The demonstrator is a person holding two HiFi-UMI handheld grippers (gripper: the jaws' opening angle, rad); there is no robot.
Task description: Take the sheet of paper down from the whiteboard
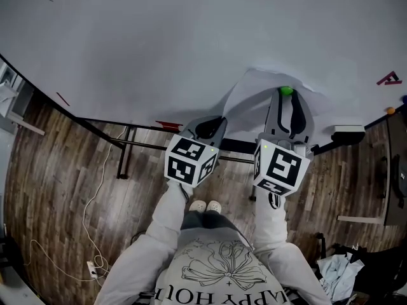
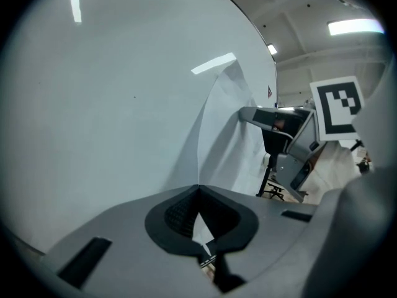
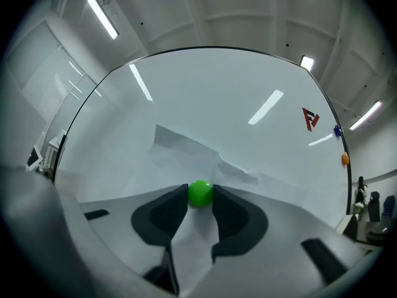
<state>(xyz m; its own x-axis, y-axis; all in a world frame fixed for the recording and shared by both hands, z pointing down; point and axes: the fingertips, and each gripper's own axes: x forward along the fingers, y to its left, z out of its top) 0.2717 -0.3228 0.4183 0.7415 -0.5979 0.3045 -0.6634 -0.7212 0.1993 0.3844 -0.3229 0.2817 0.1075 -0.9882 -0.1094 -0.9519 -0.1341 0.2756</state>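
**Q:** Where is the sheet of paper [image 1: 251, 100] recorded?

**A:** Low on the whiteboard [image 1: 159, 43], pinned there by a green magnet [image 1: 287, 91]. Its left side is bowed off the whiteboard.

**Q:** How are the jaws noted?

**A:** The left gripper [image 2: 198, 190] is clamped on the sheet's lifted edge. The right gripper [image 3: 200, 197] is clenched on the magnet.

You have two grippers, the left gripper [image 2: 198, 190] and the right gripper [image 3: 200, 198], one whiteboard [image 3: 205, 85], one sheet of paper [image 3: 186, 149], and three round magnets: one green magnet [image 3: 200, 191], one orange magnet [image 3: 345, 159], one blue magnet [image 3: 337, 130].
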